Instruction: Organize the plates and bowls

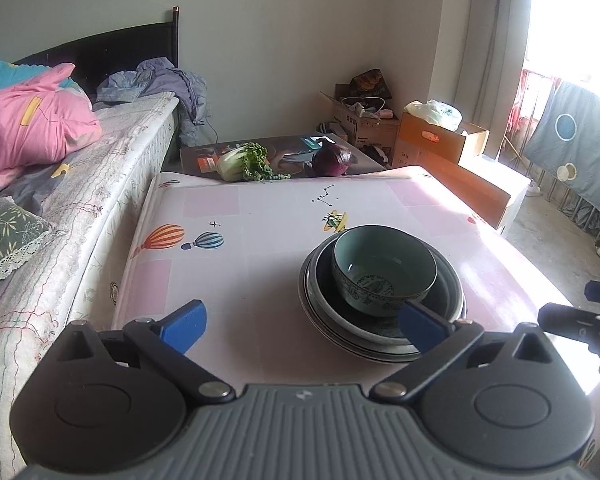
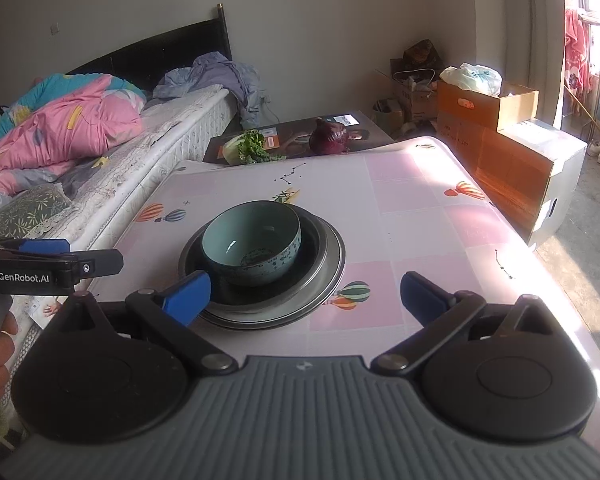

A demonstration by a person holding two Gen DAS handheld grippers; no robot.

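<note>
Along the left side runs a bed [image 1: 100,184] with a pink quilt [image 1: 28,120] bunched on it and a heap of bluish clothes [image 1: 160,80] at the dark headboard. Just beside it stands the table [image 1: 228,280], covered in a pink checked cloth printed with hot-air balloons. The left tool [image 1: 302,326] hangs low over the near edge, released, its blue fingers [image 1: 184,326] spread wide; its right finger overlaps the near rim of the crockery in this view, and whether it touches cannot be told.

Right of the table's middle sits the stack of dark plates [image 1: 380,312], nested one inside another, with a teal bowl [image 1: 384,268] standing upright inside the top plate. In the right wrist view the same plates [image 2: 324,256] and bowl [image 2: 252,244] lie just ahead of the right tool [image 2: 306,296], also released and holding nothing, its left finger over the stack's near rim.

Beyond the far edge, a leafy cabbage [image 1: 242,162] and a purple cabbage [image 1: 332,158] rest on a dark flat board. Further right, cardboard boxes [image 1: 440,140] stand in the corner near the bright window
</note>
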